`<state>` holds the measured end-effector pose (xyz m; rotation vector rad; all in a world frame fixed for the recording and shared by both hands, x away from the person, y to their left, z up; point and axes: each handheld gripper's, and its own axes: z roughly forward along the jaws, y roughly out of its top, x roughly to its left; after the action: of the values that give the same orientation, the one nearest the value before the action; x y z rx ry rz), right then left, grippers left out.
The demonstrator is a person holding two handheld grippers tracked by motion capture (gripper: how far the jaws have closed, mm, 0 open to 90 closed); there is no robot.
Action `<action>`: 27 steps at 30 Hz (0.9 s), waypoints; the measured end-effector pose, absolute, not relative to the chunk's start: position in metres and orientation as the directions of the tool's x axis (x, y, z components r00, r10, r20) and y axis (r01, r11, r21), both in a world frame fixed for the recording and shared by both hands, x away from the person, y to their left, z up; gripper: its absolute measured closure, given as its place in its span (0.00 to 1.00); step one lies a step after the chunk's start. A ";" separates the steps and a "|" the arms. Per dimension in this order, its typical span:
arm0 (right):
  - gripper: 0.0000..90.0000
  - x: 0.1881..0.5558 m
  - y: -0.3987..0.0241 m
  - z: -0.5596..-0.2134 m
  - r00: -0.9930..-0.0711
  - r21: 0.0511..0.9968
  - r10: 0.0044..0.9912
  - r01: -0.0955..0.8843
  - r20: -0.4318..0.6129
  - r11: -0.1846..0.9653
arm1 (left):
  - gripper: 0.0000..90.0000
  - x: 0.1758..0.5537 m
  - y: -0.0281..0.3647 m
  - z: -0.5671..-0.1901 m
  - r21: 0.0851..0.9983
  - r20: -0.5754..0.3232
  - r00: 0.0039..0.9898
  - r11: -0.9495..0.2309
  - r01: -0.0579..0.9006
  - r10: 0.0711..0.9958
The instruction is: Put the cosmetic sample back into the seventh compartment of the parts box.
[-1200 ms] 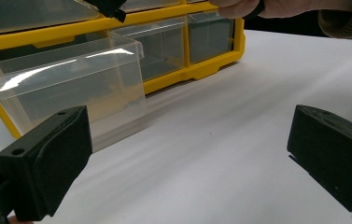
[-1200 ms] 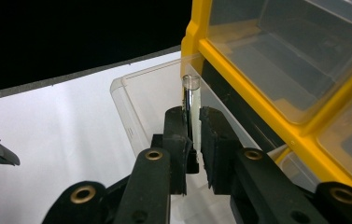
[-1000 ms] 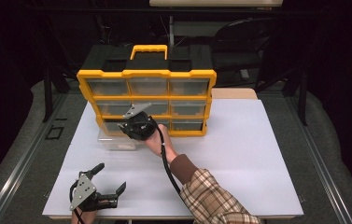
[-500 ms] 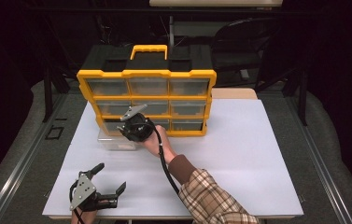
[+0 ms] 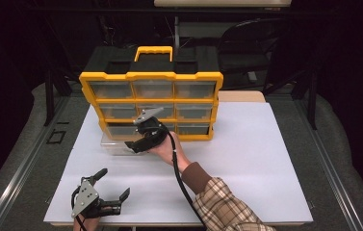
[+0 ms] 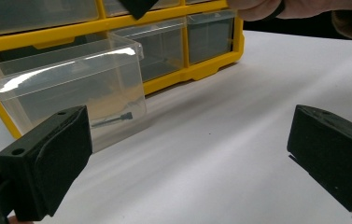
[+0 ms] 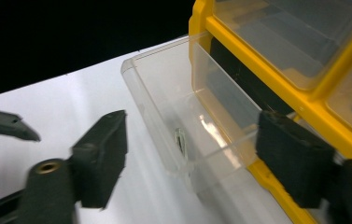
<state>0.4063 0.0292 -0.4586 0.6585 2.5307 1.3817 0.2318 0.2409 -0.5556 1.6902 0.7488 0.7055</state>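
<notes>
Right gripper (image 5: 132,145) over pulled-out clear drawer (image 7: 173,107), jaws just opened, nothing between. Left gripper (image 5: 113,185) jaws apart; its view reveals small screw (image 6: 114,120) in drawer.

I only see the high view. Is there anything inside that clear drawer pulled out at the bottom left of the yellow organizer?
Observer: Yes, one small screw lies on the floor of the drawer.
Operator: Is the right gripper clamping the drawer?
Observer: No. The right gripper has just been opening its jaws. The drawer's front wall is between them, and neither seems to press it.
Operator: And the left gripper?
Observer: The left gripper has its jaws wide open over bare table.
</notes>
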 end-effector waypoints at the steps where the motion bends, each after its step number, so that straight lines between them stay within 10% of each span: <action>1: 0.23 0.406 0.029 -0.459 -0.885 0.833 0.463 0.292 0.050 0.469 | 0.00 0.232 0.241 -0.556 0.972 0.079 0.622 -0.198 0.124 0.779; 27: 0.00 0.349 -0.077 -0.464 -0.837 0.878 0.546 0.250 -0.016 0.408 | 0.00 0.233 0.240 -0.556 0.971 0.081 0.622 -0.202 0.127 0.779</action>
<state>0.3489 -0.0770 -0.4645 0.6920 2.3676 1.3996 0.2326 0.2396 -0.5558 1.6959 0.7496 0.7065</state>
